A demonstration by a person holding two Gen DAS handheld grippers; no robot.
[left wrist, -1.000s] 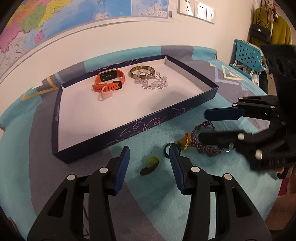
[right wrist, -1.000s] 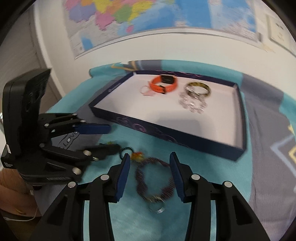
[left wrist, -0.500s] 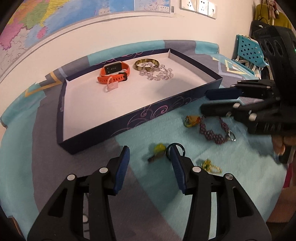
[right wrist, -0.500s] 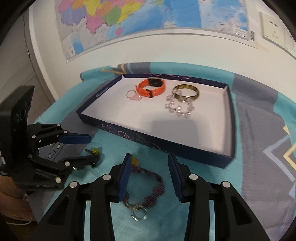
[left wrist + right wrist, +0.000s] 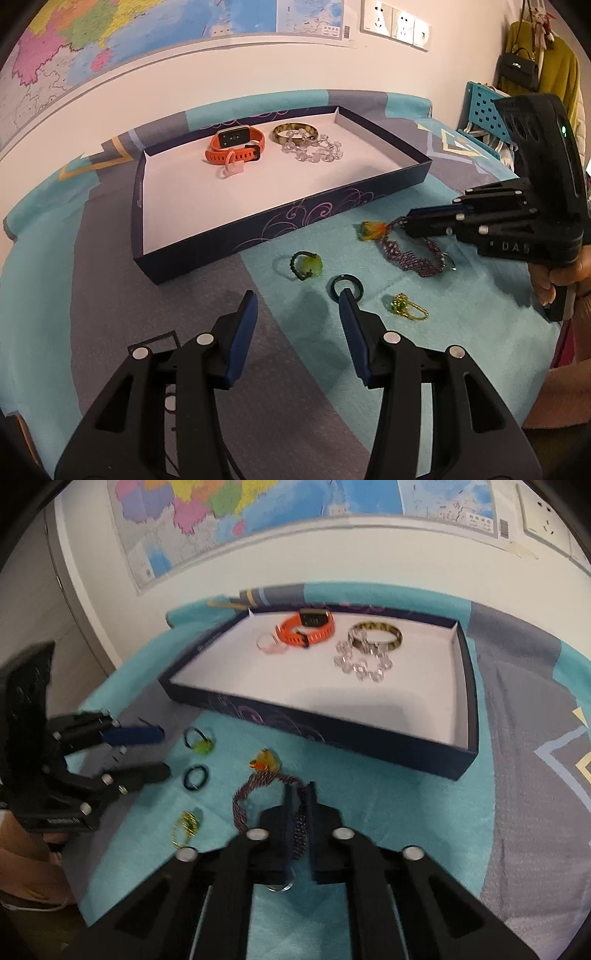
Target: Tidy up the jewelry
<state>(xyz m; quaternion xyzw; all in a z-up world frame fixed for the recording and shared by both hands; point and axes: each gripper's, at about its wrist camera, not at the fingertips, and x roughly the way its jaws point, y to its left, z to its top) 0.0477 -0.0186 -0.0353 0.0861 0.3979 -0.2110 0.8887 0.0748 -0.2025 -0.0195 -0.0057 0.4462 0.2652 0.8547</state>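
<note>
The right tool is pressed together on the purple braided bracelet, pinching one side of its loop while the rest lies on the teal and grey cloth covering the desk. The left tool is spread wide and holds nothing; its right finger tip sits at the edge of a dark ring.

Loose on the cloth near the desk's front edge lie a green bead ring, an amber charm at the bracelet's end, and a gold chain piece.

The dark blue tray stands toward the wall edge; in its far part rest an orange watch, a pale pink ring, a tortoiseshell bangle and a clear crystal bracelet, which touches the bangle.
</note>
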